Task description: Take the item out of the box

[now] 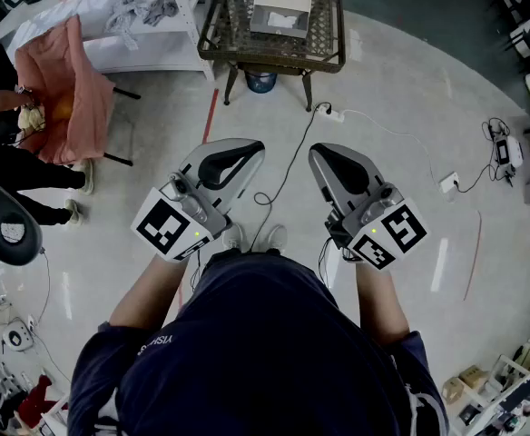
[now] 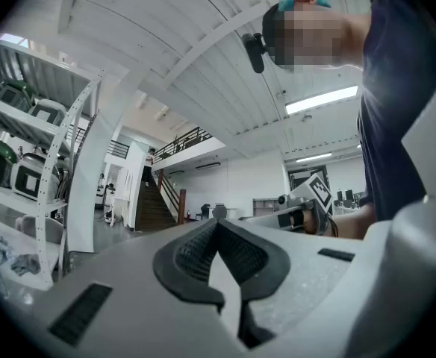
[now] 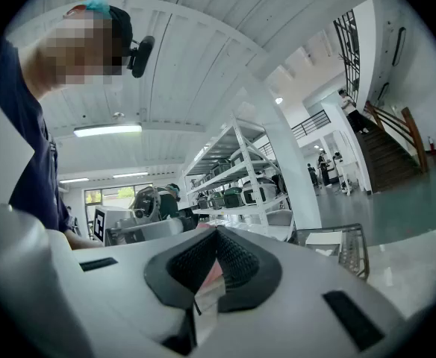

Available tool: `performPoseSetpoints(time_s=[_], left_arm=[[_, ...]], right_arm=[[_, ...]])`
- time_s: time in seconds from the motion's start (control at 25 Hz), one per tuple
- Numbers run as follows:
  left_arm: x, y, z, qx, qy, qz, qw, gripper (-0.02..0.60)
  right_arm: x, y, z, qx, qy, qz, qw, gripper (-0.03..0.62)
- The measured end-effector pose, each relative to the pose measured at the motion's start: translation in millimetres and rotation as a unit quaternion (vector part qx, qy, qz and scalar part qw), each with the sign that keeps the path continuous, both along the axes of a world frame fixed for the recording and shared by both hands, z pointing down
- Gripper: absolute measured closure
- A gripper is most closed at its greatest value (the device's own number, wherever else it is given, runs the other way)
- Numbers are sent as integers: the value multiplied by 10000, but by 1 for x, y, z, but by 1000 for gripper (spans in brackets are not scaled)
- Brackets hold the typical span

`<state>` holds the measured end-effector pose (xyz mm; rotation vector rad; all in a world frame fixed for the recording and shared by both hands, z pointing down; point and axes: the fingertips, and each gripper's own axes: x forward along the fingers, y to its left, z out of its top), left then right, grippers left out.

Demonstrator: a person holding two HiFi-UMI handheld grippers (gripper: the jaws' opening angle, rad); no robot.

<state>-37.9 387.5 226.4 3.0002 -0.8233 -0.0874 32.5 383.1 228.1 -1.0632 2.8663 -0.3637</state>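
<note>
Grey floor point(image 1: 410, 89), box point(image 1: 281, 9) on wire table point(image 1: 327, 25)

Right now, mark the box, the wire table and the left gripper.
box point(image 1: 281, 7), head view, top face.
wire table point(image 1: 324, 27), head view, bare mesh top.
left gripper point(image 1: 254, 150), head view, closed jaw tips.

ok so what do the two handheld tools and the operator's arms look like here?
Left tool and right tool: light grey tapered shells, black ribbed inner pads. Each carries a white cube with black square markers, plus a small green light. Thin black cables trail by the wrists. Dark navy short-sleeved shirt.
</note>
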Motion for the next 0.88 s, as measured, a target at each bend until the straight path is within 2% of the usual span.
performPoseSetpoints(time_s=[0.56,0.88], left_arm=[[13,0,13,-1,-33,-37,10000,575],[42,14,17,-67,-117,-261,9996,575]], right_arm=[[12,-2,12,16,-125,-13,9999,571],[52,10,18,-70,-180,-131,9997,571]])
